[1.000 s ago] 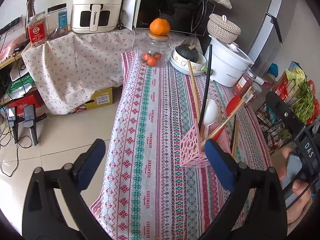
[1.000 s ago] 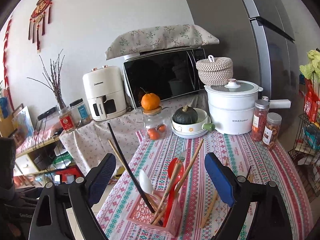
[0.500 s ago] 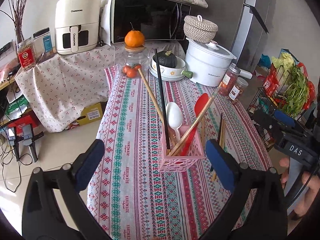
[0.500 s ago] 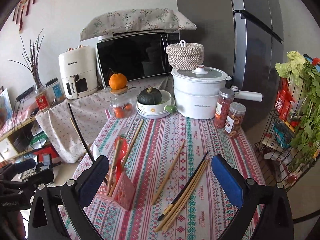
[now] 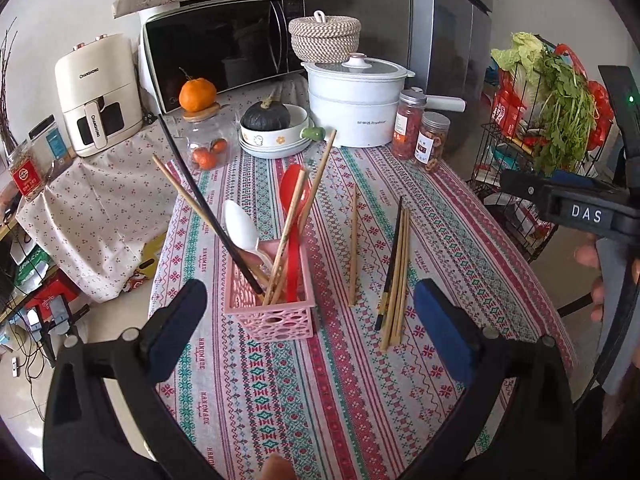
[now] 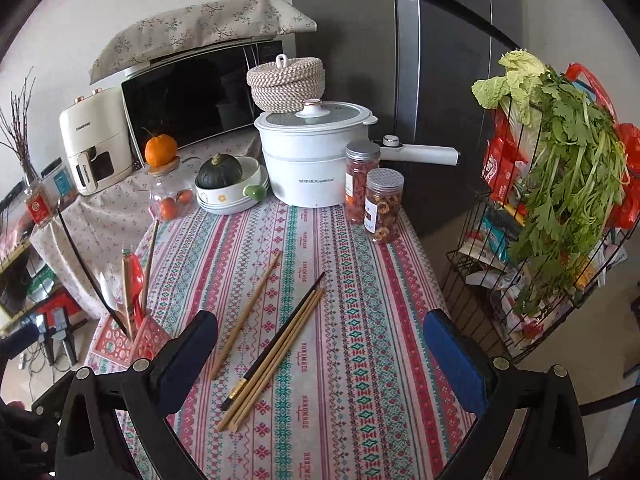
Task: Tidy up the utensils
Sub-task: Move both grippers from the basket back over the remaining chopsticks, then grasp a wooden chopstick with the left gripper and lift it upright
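A pink perforated basket [image 5: 276, 312] stands on the patterned tablecloth and holds a red spoon [image 5: 294, 196], a white spoon [image 5: 240, 226], a black chopstick and several wooden chopsticks. It also shows at the left of the right wrist view [image 6: 132, 340]. One wooden chopstick [image 5: 353, 244] lies loose on the cloth, and a bundle of a black and two wooden chopsticks [image 5: 394, 276] lies right of it; both show in the right wrist view [image 6: 246, 316] [image 6: 276, 352]. My left gripper [image 5: 310, 336] is open and empty, above the cloth before the basket. My right gripper [image 6: 320, 360] is open and empty, over the loose chopsticks.
At the table's far end stand a white pot [image 6: 316, 160], two jars [image 6: 376, 200], a bowl with a dark squash [image 6: 228, 184] and a glass jar topped by an orange [image 6: 168, 188]. A wire rack with greens [image 6: 552, 208] stands right of the table.
Both views have swung right and down towards the table. The basket now sits nearer my left gripper; the loose chopsticks now lie between my right gripper's fingers in view.
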### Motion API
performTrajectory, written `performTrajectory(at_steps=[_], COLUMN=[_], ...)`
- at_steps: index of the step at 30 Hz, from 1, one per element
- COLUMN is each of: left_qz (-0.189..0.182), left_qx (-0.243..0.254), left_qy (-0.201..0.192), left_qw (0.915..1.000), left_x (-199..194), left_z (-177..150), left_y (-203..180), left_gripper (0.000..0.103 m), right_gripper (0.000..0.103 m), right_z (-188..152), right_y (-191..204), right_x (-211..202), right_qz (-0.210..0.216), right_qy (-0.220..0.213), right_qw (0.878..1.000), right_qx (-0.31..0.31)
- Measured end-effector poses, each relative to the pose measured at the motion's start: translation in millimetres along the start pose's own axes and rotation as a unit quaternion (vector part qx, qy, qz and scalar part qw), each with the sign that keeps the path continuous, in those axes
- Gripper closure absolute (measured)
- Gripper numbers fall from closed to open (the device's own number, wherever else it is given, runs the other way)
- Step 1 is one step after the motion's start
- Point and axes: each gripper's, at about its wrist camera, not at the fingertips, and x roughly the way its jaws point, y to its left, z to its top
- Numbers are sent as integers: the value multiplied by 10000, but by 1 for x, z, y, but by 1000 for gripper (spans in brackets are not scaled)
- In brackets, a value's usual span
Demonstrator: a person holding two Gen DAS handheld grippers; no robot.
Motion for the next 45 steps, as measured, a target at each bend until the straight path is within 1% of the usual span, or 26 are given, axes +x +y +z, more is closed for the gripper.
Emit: performTrajectory(at_steps=[5, 8, 12, 14, 16, 18, 20, 23, 26, 28, 29, 32, 34, 36, 37, 38, 39, 41, 42, 45], left_qz=[-36, 29, 64, 216, 456, 612, 651, 853, 753, 806, 893, 1178, 1203, 1025, 891, 769, 654, 488, 417, 301], left_qx=[295, 460, 492, 505, 576, 601, 571, 619, 600, 621, 639, 469, 290, 122, 40, -25, -70, -152, -184, -241], left_qy=[187, 247, 425, 544, 640, 747, 856, 936, 1196, 1335, 1396, 1584, 1623, 1702, 1752, 1822, 1886, 1985, 2009, 1982], left_qw=[9994, 9986, 9979, 9970, 9952, 9935, 9926, 9900, 9881, 9858, 9841, 9792, 9790, 9800, 9805, 9802, 9798, 9788, 9786, 9794], left_x=[14, 26, 56, 77, 100, 121, 141, 168, 196, 212, 220, 240, 249, 257, 261, 265, 269, 275, 278, 279], left_z=[8, 13, 27, 34, 41, 49, 56, 66, 74, 77, 78, 81, 83, 86, 86, 86, 85, 83, 83, 83], left_y=[-39, -63, -87, -95, -102, -106, -106, -107, -106, -105, -104, -94, -86, -80, -78, -78, -77, -75, -75, -73], left_gripper=[0, 0, 0, 0, 0, 0, 0, 0, 0, 0, 0, 0, 1, 5, 12, 23, 28, 49, 52, 54], right_gripper=[0, 0, 0, 0, 0, 0, 0, 0, 0, 0, 0, 0, 0, 0, 0, 0, 0, 0, 0, 0], right_z=[3, 5, 6, 6, 5, 4, 3, 1, 1, 0, -1, -3, -3, -3, -3, -3, -3, -2, -2, -2], right_y=[-35, -55, -80, -91, -100, -107, -111, -109, -102, -100, -99, -98, -99, -99, -98, -97, -95, -93, -93, -90], right_x=[4, 10, 20, 26, 32, 38, 44, 53, 63, 71, 75, 88, 95, 100, 102, 104, 106, 108, 109, 110], right_qz=[-159, -285, -470, -513, -549, -548, -546, -503, -476, -564, -615, -687, -694, -693, -688, -680, -673, -646, -630, -606], right_qy=[185, 284, 432, 545, 661, 755, 841, 1009, 1176, 1271, 1314, 1467, 1534, 1590, 1619, 1642, 1659, 1686, 1692, 1699], right_qw=[9996, 9988, 9969, 9955, 9939, 9926, 9915, 9904, 9900, 9889, 9882, 9859, 9848, 9839, 9835, 9832, 9831, 9829, 9829, 9831], right_qx=[171, 280, 453, 578, 684, 777, 831, 799, 618, 521, 484, 415, 434, 436, 422, 405, 393, 373, 364, 326])
